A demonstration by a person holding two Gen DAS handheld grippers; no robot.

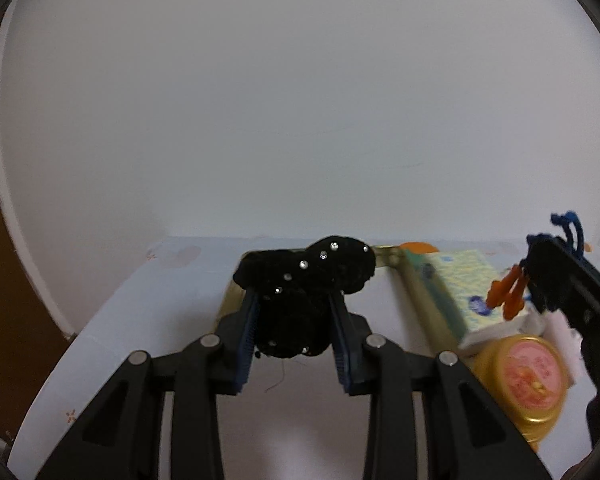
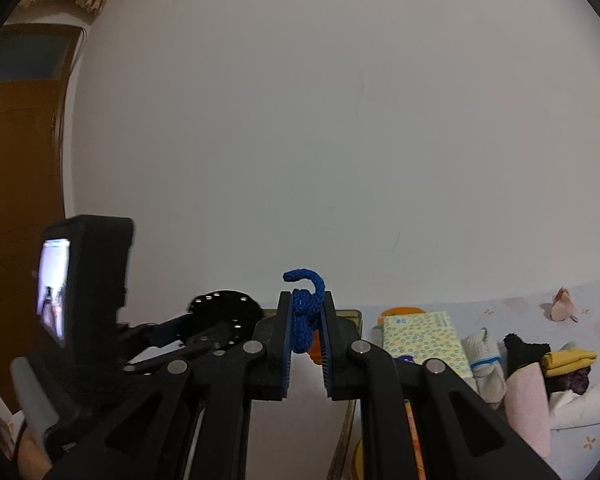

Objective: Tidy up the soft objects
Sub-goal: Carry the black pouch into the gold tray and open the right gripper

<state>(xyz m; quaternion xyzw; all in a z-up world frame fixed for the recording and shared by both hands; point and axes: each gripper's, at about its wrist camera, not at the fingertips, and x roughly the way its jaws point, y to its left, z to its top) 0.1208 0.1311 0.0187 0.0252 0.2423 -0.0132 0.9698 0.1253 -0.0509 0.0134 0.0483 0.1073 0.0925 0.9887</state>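
My left gripper [image 1: 294,296] is shut on a black fabric piece with small silver studs [image 1: 308,280] and holds it above a white tray [image 1: 380,300]. The same black piece [image 2: 224,312] and the left gripper show at the left of the right wrist view. My right gripper [image 2: 306,312] is shut on a blue knitted cord [image 2: 306,312], with orange strands [image 1: 508,292] hanging below it. In the left wrist view the right gripper [image 1: 548,256] is at the far right, above a tissue pack.
A yellow-green patterned tissue pack [image 2: 424,336] lies beside the tray. A gold tin with a pink lid [image 1: 528,376] sits near it. Socks [image 2: 484,360], a yellow cloth [image 2: 568,360], pink cloth [image 2: 528,408] and other soft items lie at the right. A white wall stands behind.
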